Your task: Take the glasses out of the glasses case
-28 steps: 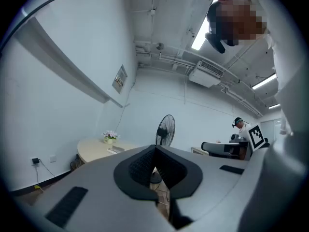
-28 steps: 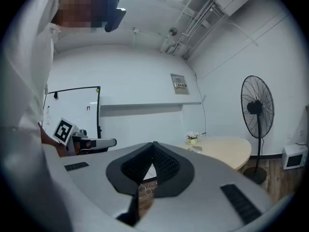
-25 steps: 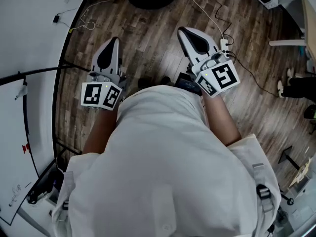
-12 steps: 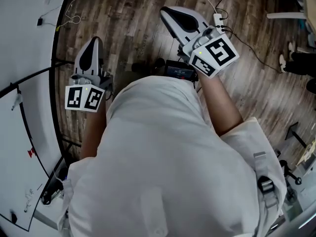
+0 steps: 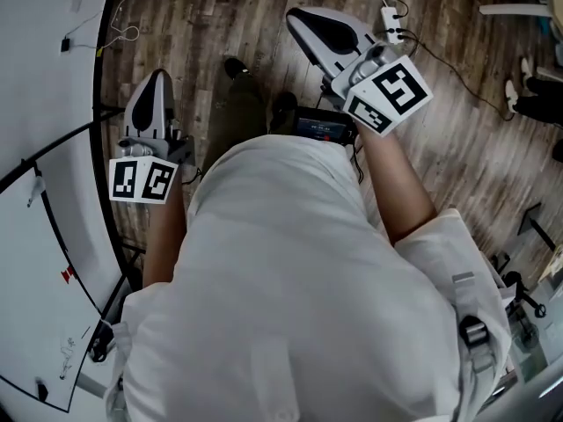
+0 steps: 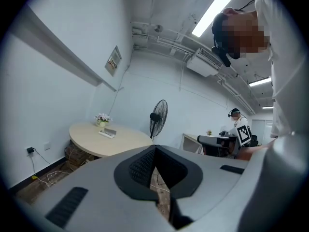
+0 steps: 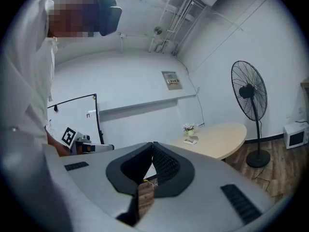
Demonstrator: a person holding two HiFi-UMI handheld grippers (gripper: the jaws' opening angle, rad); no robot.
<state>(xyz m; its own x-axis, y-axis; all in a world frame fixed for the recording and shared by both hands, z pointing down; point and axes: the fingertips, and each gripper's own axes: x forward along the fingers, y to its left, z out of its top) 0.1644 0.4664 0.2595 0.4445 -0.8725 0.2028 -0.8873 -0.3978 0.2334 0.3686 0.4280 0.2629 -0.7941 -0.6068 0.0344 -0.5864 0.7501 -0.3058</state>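
Note:
No glasses and no glasses case can be made out for certain. A small flat object (image 6: 107, 133) lies beside a little flower pot (image 6: 101, 120) on a round beige table (image 6: 120, 143); it also shows in the right gripper view as the small flat object (image 7: 191, 140). My left gripper (image 5: 158, 79) is held over the wooden floor, its jaws meeting at the tips with nothing between them; from its own camera the left gripper (image 6: 155, 150) points at the room. My right gripper (image 5: 296, 14) is likewise shut and empty, and the right gripper (image 7: 153, 145) faces the table.
A standing fan (image 7: 249, 94) is to the right of the round table (image 7: 217, 138). A whiteboard (image 5: 35, 236) stands at my left. A power strip with cables (image 5: 391, 26) lies on the floor ahead. Another person (image 6: 240, 129) stands at a far desk.
The floor has slid past under me. A leg and shoe have swung forward between the grippers. The left gripper has drifted left and lower in view; both stay shut.

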